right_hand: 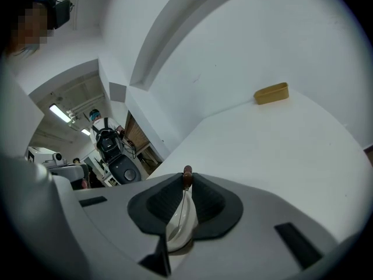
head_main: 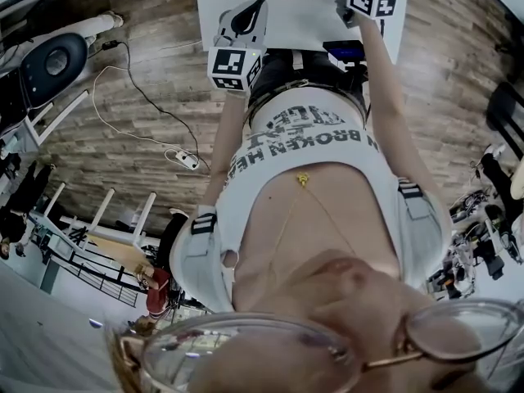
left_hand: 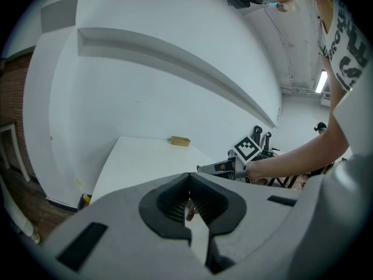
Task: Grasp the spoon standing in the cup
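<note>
Pinches the thin, brown-tipped metal spoon [right_hand: 187, 175] near its top with the right gripper [right_hand: 186, 185], high enough to clear the white cup [right_hand: 179, 229] beneath, well short of the far edge of the white counter [right_hand: 262, 150]. Holds the left gripper [left_hand: 189, 179] pressed together, empty, aside for room.

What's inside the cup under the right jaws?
A spoon stands in the cup, its brown-tipped handle pinched by the right gripper. The jaws cover the spoon's lower end and the cup's bottom.
</note>
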{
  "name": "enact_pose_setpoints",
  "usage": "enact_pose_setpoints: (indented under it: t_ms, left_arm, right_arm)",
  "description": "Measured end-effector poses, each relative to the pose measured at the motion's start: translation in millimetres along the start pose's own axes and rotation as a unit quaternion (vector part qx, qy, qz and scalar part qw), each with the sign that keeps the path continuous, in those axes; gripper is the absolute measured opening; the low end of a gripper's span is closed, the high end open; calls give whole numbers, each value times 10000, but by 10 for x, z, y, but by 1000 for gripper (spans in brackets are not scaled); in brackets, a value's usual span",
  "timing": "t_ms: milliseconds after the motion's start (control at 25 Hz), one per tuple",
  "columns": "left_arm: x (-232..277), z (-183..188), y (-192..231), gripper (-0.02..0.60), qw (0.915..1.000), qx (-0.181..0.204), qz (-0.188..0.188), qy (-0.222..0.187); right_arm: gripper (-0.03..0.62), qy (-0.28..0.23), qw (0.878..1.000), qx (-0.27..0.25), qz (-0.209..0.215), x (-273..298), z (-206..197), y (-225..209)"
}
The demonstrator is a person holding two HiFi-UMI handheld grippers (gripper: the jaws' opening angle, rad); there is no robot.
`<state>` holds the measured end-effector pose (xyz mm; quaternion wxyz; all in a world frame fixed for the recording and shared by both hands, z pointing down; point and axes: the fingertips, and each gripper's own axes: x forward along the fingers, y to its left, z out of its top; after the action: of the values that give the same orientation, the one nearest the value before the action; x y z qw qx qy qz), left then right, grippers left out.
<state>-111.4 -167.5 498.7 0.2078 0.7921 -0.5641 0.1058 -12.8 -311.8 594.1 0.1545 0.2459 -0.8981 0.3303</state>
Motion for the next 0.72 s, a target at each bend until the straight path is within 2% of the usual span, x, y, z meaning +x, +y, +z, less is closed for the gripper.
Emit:
enact_pose_setpoints:
  t_ms: [400,720]
  left_arm:
    - [-33,-7,-45,6,10000,-11,-45,-41]
    - [-101,27,-72,6,9999,4,-102,-97]
  right_arm:
    - [43,-212,9996,-189,-45,-112,119,64]
    - [43,-450,9983,-350,74,-254,317,280]
